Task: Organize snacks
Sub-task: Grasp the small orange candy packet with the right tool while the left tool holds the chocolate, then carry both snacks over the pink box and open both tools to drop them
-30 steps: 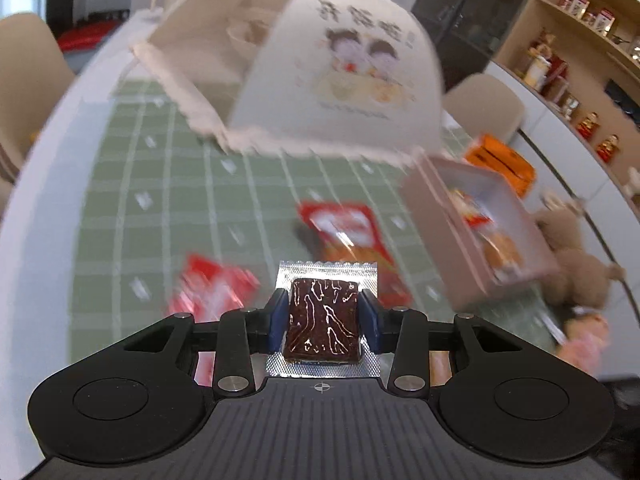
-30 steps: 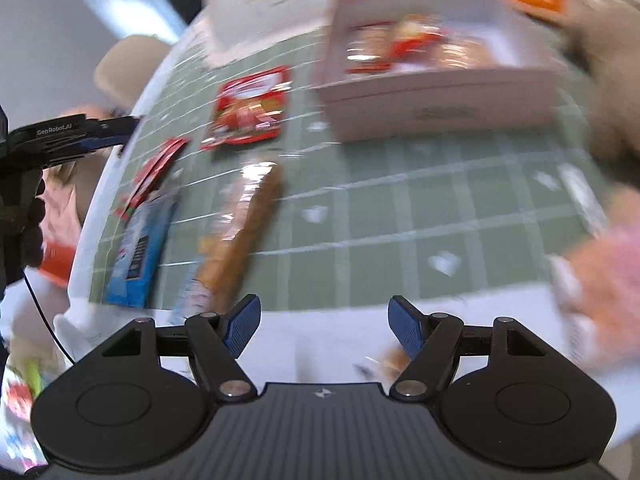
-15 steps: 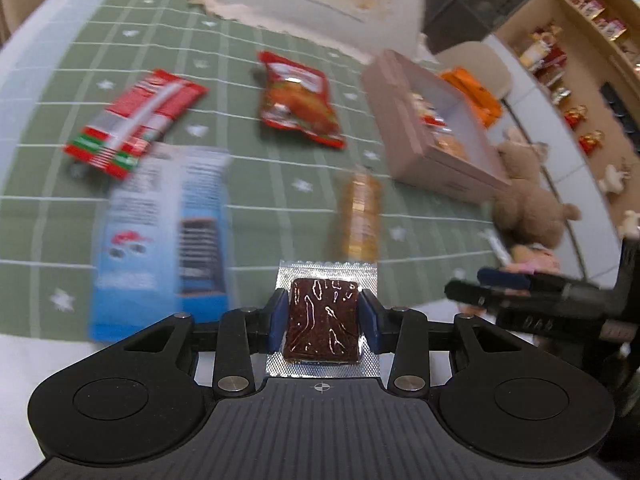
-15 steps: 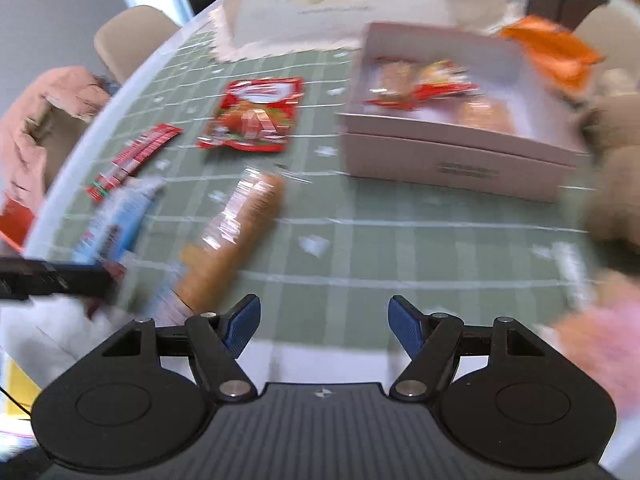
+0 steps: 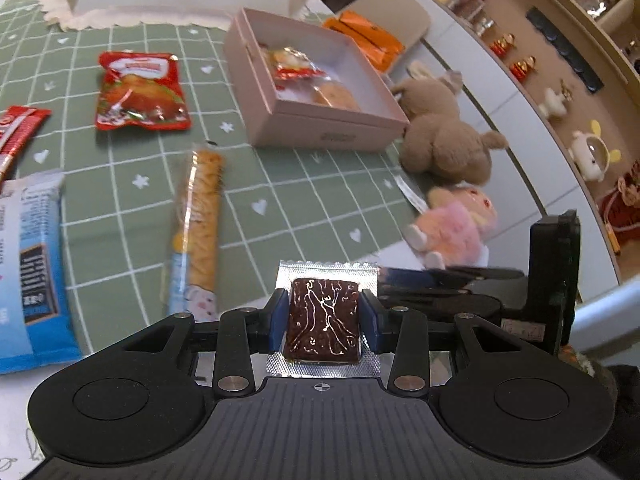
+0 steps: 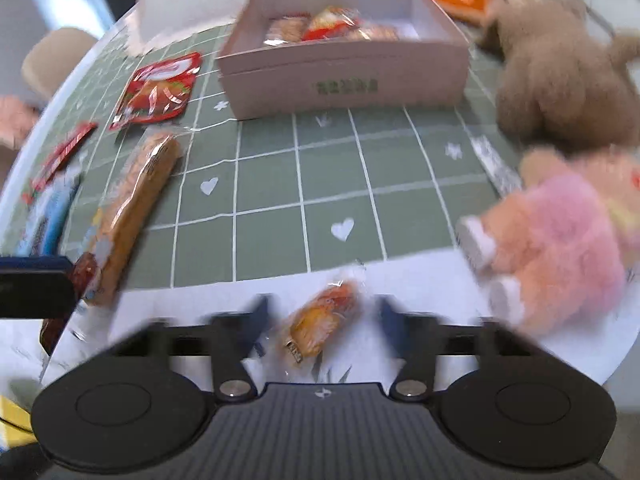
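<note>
Foil-edged brown snack [image 5: 325, 325] clamped in left fingers [image 5: 279, 317]; right fingers [image 6: 256, 320] spread around orange packet [image 6: 320, 325]; labels unreadable.

My left gripper [image 5: 324, 316] was closed, both blue pads [image 5: 279, 320] pressed flat against the sides of a dark brown packet [image 5: 325, 322], which sat level between them above the table. My right gripper [image 6: 320, 320] was low over the near edge, its jaws spread wide on either side of a small orange wrapped snack [image 6: 320, 322] without touching it; its fingers were blurred. In the left view, the right gripper lay just beside and to the right of the left one.
</note>
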Tool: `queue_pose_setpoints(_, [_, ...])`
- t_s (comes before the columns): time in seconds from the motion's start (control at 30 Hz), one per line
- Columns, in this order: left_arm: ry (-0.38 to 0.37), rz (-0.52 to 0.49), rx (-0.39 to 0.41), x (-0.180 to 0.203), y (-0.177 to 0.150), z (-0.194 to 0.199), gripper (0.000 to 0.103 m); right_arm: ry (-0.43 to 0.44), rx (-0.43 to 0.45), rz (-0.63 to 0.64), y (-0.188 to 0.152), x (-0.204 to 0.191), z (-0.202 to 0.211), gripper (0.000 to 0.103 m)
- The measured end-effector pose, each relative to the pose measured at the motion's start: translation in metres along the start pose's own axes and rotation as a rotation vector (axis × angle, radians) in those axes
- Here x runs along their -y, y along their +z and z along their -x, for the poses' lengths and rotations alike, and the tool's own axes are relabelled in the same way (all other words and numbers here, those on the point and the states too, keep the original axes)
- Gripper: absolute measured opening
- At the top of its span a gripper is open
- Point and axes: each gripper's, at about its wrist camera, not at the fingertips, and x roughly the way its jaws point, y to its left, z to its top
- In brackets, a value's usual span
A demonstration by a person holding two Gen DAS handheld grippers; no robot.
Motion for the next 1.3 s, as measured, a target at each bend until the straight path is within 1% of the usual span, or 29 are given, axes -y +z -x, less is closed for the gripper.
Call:
queue_pose_setpoints(0.03, [-0.002, -0.005, -0.001, 0.002, 0.001, 0.001, 0.043, 0.018, 0.010, 0.015, -0.002, 0.000, 0.006, 0.030])
queue_pose_setpoints(0.1, [-0.020, -0.023, 0.007, 0.008, 0.009, 0.005, 0.043, 0.052, 0.024, 0.010, 0.000, 0.005, 0.018, 0.028])
queue_pose_setpoints(0.13, [-0.032, -0.047, 0.026, 0.013, 0.017, 0.010, 0.043, 0.059, 0.040, -0.002, 0.004, 0.010, 0.026, 0.027])
queue_pose_setpoints(0.17, [-0.035, -0.081, 0.051, 0.019, 0.026, 0.017, 0.043, 0.061, 0.074, -0.018, 0.009, 0.017, 0.038, 0.027])
queue_pose_setpoints(0.2, [-0.030, -0.118, 0.089, 0.026, 0.039, 0.025, 0.043, 0.059, 0.106, -0.028, 0.012, 0.022, 0.049, 0.027])
queue_pose_setpoints(0.23, [-0.028, -0.152, 0.137, 0.035, 0.055, 0.033, 0.043, 0.053, 0.159, -0.041, 0.019, 0.028, 0.065, 0.027])
queue_pose_setpoints(0.3, [-0.035, -0.196, 0.238, 0.048, 0.086, 0.050, 0.043, 0.051, 0.238, -0.063, 0.031, 0.038, 0.089, 0.027])
queue_pose_setpoints(0.37, [-0.028, -0.219, 0.354, 0.063, 0.121, 0.063, 0.043, 0.054, 0.326, -0.078, 0.046, 0.048, 0.117, 0.027])
queue_pose_setpoints(0.43, [-0.016, -0.227, 0.463, 0.075, 0.152, 0.068, 0.044, 0.044, 0.400, -0.080, 0.058, 0.056, 0.139, 0.027])
queue_pose_setpoints(0.47, [-0.011, -0.220, 0.485, 0.078, 0.167, 0.062, 0.043, 0.033, 0.429, -0.083, 0.064, 0.060, 0.149, 0.027])
queue_pose_setpoints(0.53, [-0.006, -0.176, 0.445, 0.076, 0.195, 0.038, 0.043, 0.014, 0.471, -0.089, 0.072, 0.066, 0.163, 0.027])
queue_pose_setpoints(0.6, [-0.038, -0.126, 0.426, 0.069, 0.205, 0.022, 0.043, -0.017, 0.508, -0.085, 0.079, 0.072, 0.176, 0.028])
queue_pose_setpoints(0.67, [-0.061, -0.115, 0.459, 0.066, 0.203, 0.022, 0.043, -0.052, 0.536, -0.071, 0.079, 0.077, 0.183, 0.028])
queue_pose_setpoints(0.7, [-0.071, -0.105, 0.480, 0.062, 0.200, 0.025, 0.043, -0.057, 0.538, -0.071, 0.082, 0.080, 0.184, 0.028])
queue_pose_setpoints(0.77, [-0.086, -0.074, 0.502, 0.051, 0.193, 0.033, 0.043, -0.046, 0.528, -0.082, 0.090, 0.086, 0.181, 0.028])
queue_pose_setpoints(0.83, [-0.080, -0.052, 0.505, 0.036, 0.183, 0.042, 0.043, -0.004, 0.527, -0.098, 0.106, 0.091, 0.179, 0.028])
queue_pose_setpoints(0.9, [-0.042, -0.021, 0.492, 0.021, 0.172, 0.048, 0.043, 0.043, 0.548, -0.097, 0.129, 0.093, 0.180, 0.028])
queue_pose_setpoints(0.97, [-0.022, 0.023, 0.446, 0.000, 0.158, 0.049, 0.043, 0.070, 0.554, -0.077, 0.171, 0.090, 0.174, 0.028])
queue_pose_setpoints(1.03, [0.015, 0.077, 0.413, -0.019, 0.142, 0.048, 0.043, 0.074, 0.519, -0.048, 0.216, 0.084, 0.161, 0.036])
queue_pose_setpoints(1.07, [0.038, 0.103, 0.411, -0.030, 0.132, 0.052, 0.043, 0.058, 0.498, -0.035, 0.238, 0.080, 0.152, 0.046])
queue_pose_setpoints(1.1, [0.058, 0.122, 0.415, -0.040, 0.125, 0.057, 0.043, 0.029, 0.486, -0.019, 0.252, 0.075, 0.145, 0.053])
queue_pose_setpoints(1.13, [0.088, 0.144, 0.422, -0.052, 0.114, 0.063, 0.043, -0.014, 0.485, 0.007, 0.264, 0.069, 0.138, 0.062])
queue_pose_setpoints(1.17, [0.117, 0.163, 0.427, -0.063, 0.105, 0.069, 0.043, -0.043, 0.486, 0.026, 0.268, 0.063, 0.134, 0.063])
queue_pose_setpoints(1.2, [0.155, 0.189, 0.425, -0.076, 0.095, 0.075, 0.043, -0.047, 0.479, 0.026, 0.268, 0.060, 0.130, 0.063])
queue_pose_setpoints(1.23, [0.194, 0.221, 0.416, -0.090, 0.085, 0.079, 0.043, -0.020, 0.470, 0.022, 0.266, 0.057, 0.127, 0.068])
queue_pose_setpoints(1.27, [0.224, 0.251, 0.403, -0.103, 0.078, 0.083, 0.043, 0.032, 0.454, 0.006, 0.262, 0.054, 0.120, 0.075])
queue_pose_setpoints(1.3, [0.260, 0.292, 0.388, -0.117, 0.069, 0.084, 0.043, 0.074, 0.434, -0.004, 0.256, 0.050, 0.115, 0.077])
